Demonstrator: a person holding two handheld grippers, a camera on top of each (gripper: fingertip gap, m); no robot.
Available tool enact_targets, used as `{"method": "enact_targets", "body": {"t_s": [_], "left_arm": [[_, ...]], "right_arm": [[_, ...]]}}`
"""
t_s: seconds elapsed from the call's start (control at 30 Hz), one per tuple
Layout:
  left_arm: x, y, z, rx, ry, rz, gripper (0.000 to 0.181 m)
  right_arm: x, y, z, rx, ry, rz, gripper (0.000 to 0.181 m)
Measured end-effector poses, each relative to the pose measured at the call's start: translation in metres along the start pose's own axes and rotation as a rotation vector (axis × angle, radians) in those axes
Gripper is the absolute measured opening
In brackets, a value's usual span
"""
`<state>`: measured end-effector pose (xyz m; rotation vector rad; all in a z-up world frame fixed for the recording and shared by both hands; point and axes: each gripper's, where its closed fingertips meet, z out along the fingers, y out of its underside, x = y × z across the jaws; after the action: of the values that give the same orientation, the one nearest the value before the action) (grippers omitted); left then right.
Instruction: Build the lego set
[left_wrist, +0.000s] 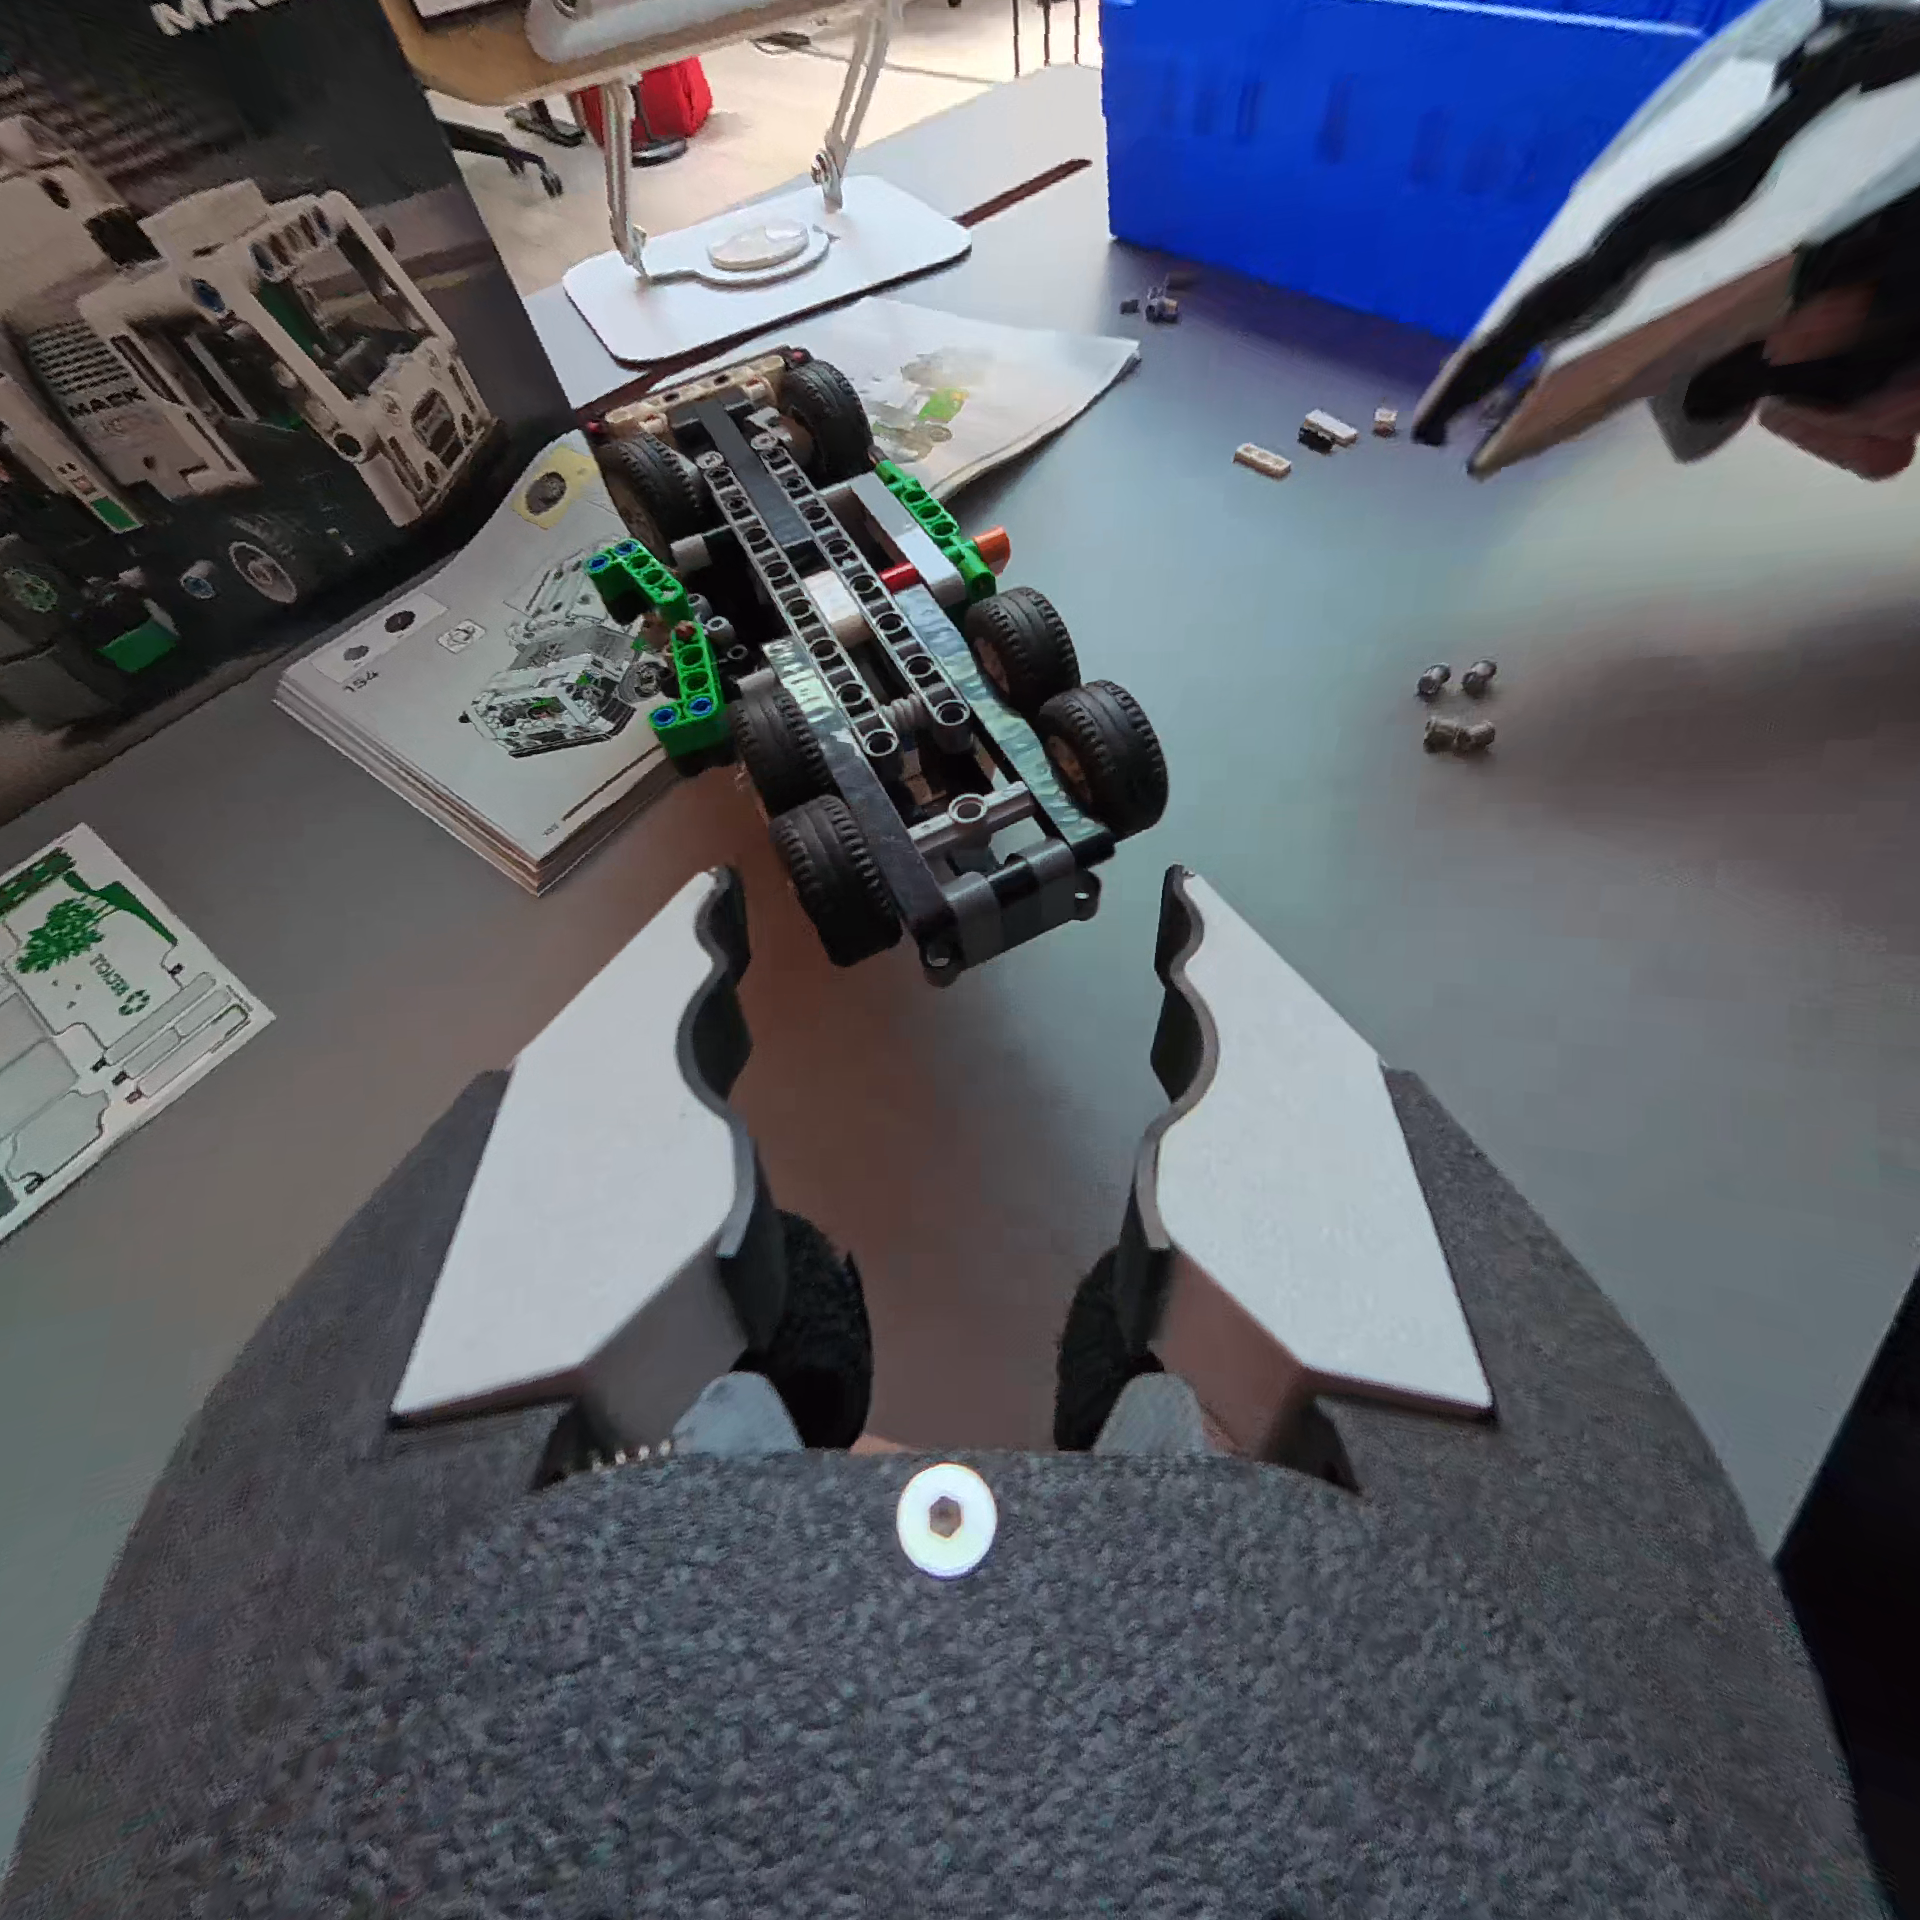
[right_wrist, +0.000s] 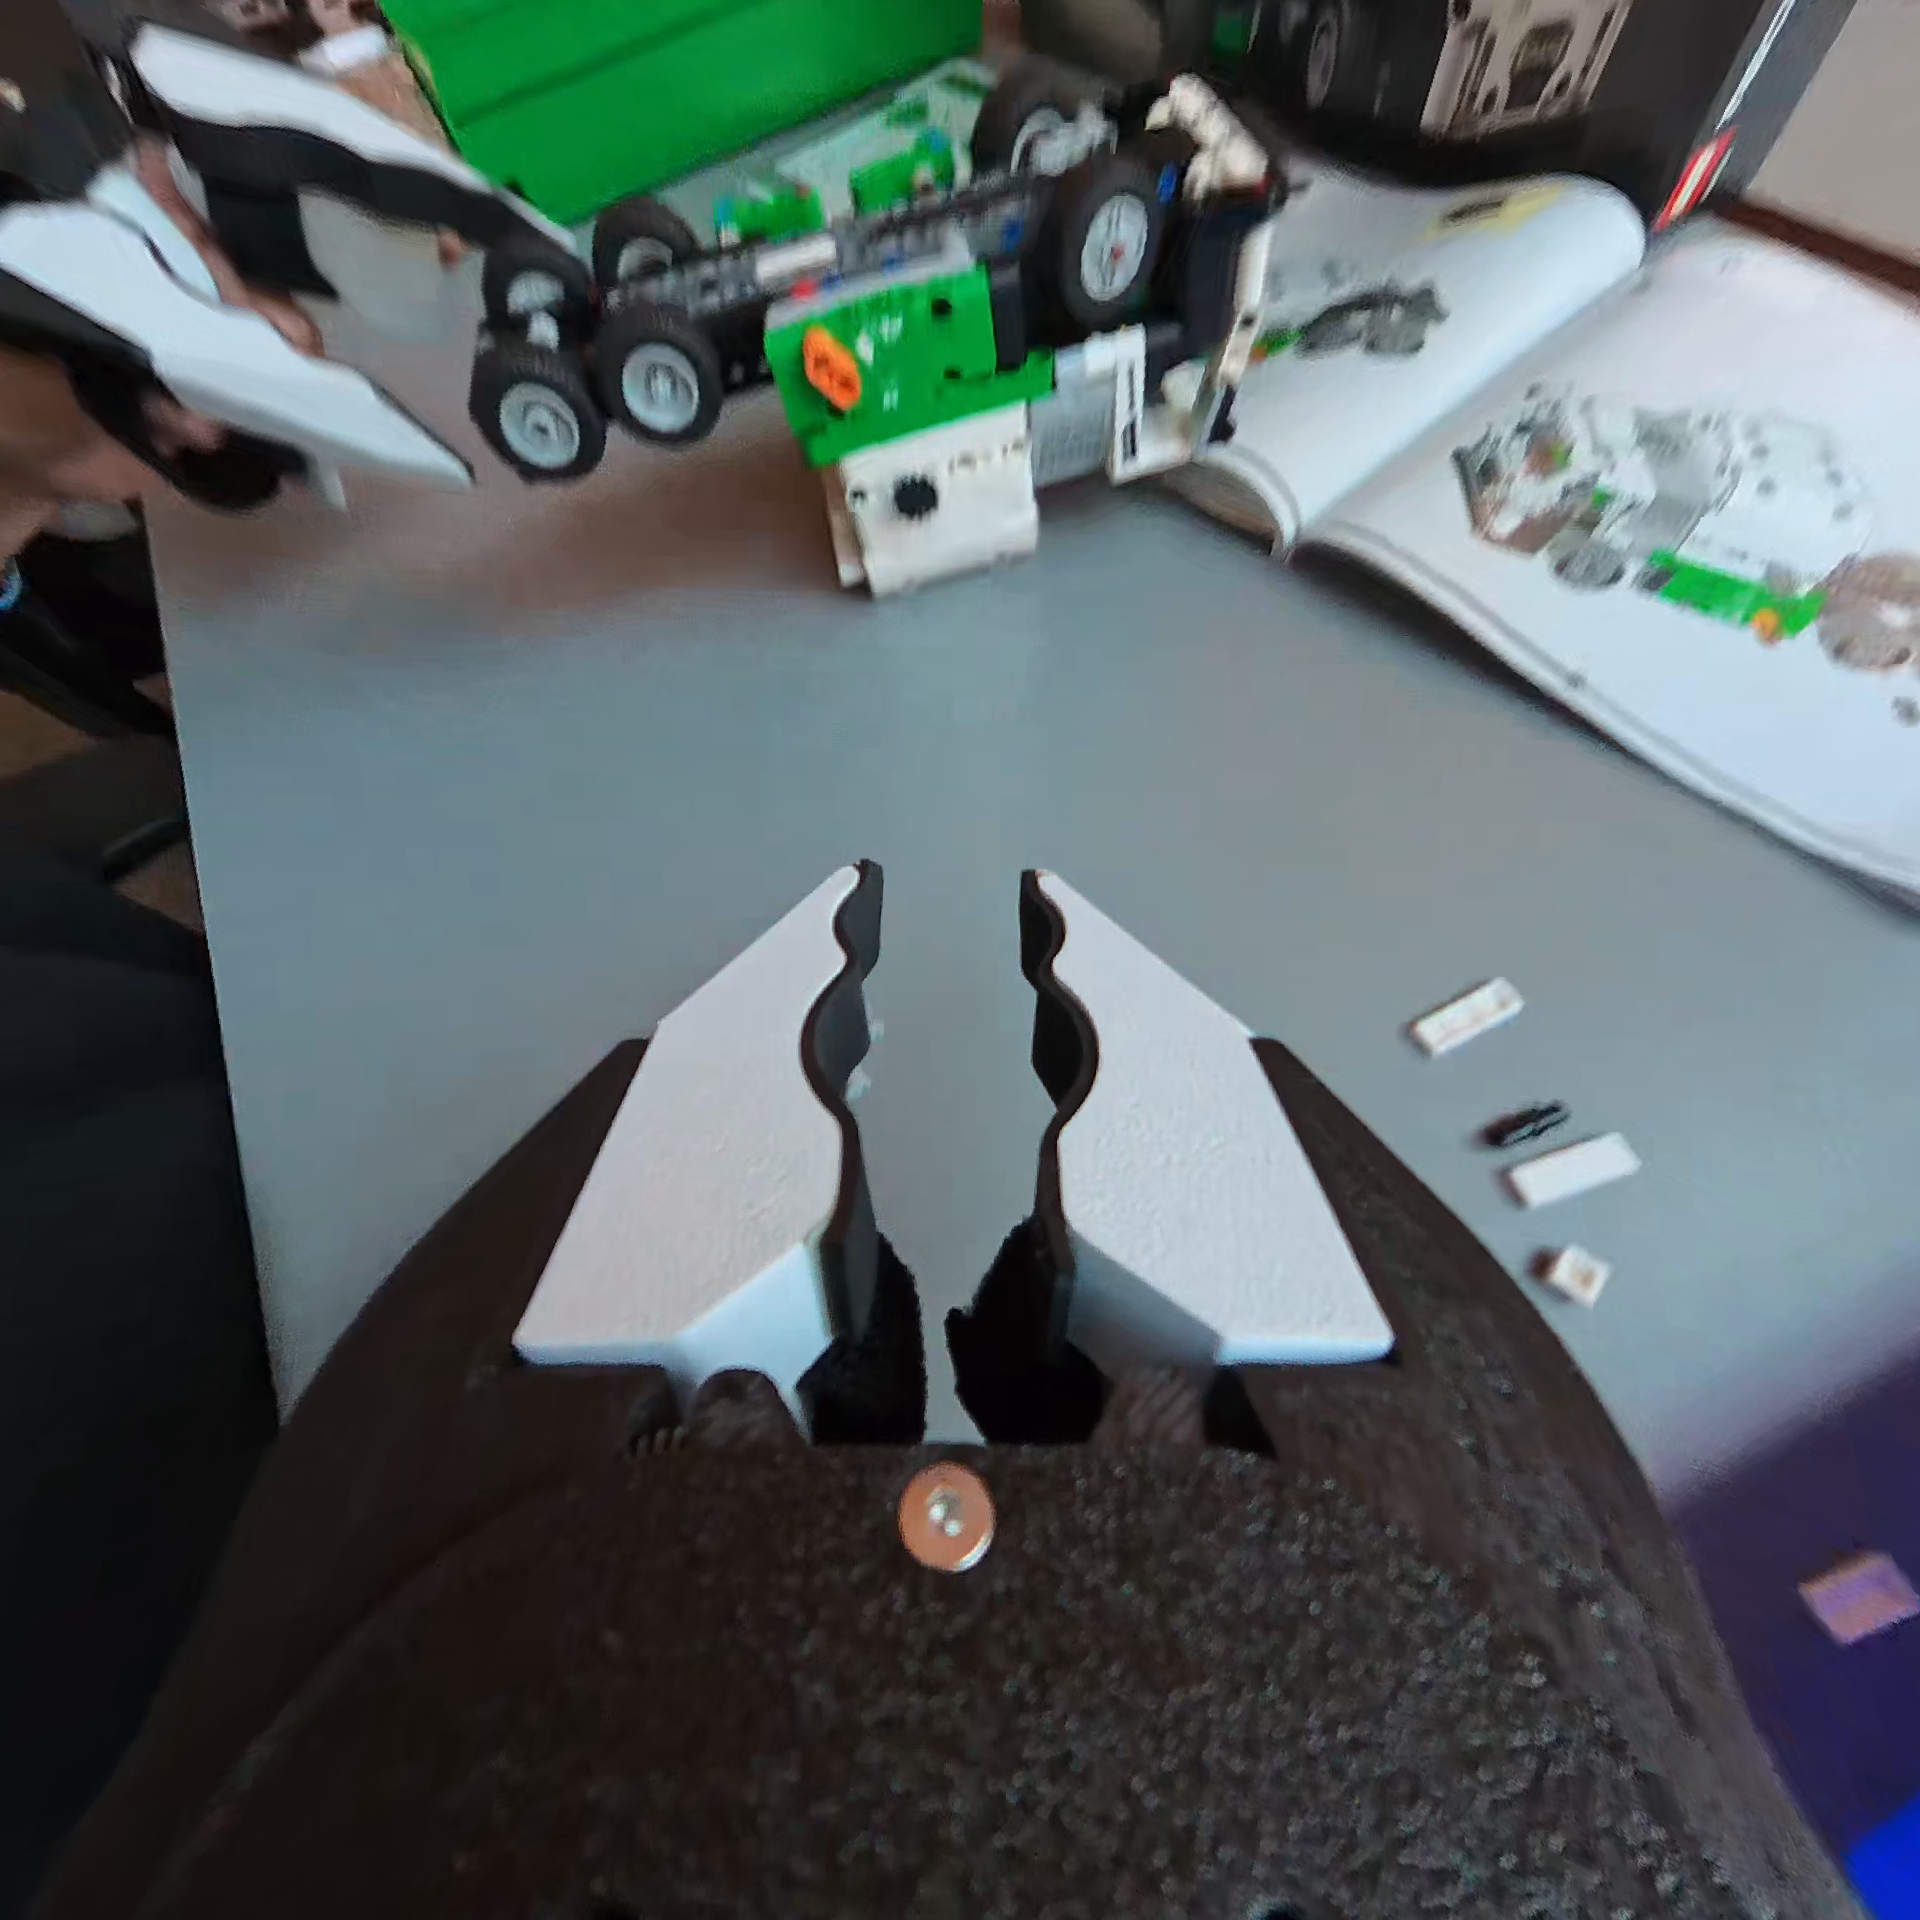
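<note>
Left wrist view shows the left gripper (left_wrist: 951, 883) spread wide, empty, facing the truck frame (left_wrist: 862, 665); approach squarely, while the right gripper (right_wrist: 951, 873), slightly parted and empty, fetches small pieces (right_wrist: 1465, 1016).

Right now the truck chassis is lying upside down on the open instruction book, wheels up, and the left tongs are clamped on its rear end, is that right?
Not quite. The truck chassis does lie wheels up on the open instruction book, but the left tongs are not clamped on it. The left wrist view shows them open, fingers spread, just short of its rear end.
</note>
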<state>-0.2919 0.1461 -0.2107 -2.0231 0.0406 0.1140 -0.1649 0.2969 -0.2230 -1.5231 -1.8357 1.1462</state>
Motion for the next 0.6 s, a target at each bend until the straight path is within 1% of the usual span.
{"method": "enact_targets", "body": {"t_s": [0.07, 0.13, 0.2, 0.3, 0.37, 0.5, 0.6], "left_arm": [[0.0, 0.0, -0.01, 0.027, -0.027, -0.03, 0.074], [0.003, 0.001, -0.018, 0.055, -0.056, -0.056, 0.068], [0.007, 0.002, -0.024, 0.088, -0.087, -0.079, 0.059], [0.017, 0.006, -0.028, 0.117, -0.11, -0.092, 0.052], [0.028, 0.01, -0.027, 0.12, -0.103, -0.093, 0.048], [0.048, 0.014, -0.025, 0.127, -0.056, -0.102, 0.043], [0.063, 0.011, -0.025, 0.137, -0.014, -0.089, 0.037]], "right_arm": [[-0.014, 0.028, -0.002, -0.066, -0.045, -0.002, 0.025], [-0.026, 0.052, 0.001, -0.131, -0.067, -0.04, 0.025], [-0.031, 0.065, 0.006, -0.155, -0.056, -0.076, 0.025], [-0.03, 0.062, 0.007, -0.129, -0.038, -0.089, 0.025], [-0.028, 0.057, 0.007, -0.101, -0.042, -0.093, 0.019], [-0.028, 0.06, 0.012, -0.135, -0.052, -0.145, 0.018], [-0.026, 0.06, 0.015, -0.146, -0.046, -0.182, 0.014]]}}
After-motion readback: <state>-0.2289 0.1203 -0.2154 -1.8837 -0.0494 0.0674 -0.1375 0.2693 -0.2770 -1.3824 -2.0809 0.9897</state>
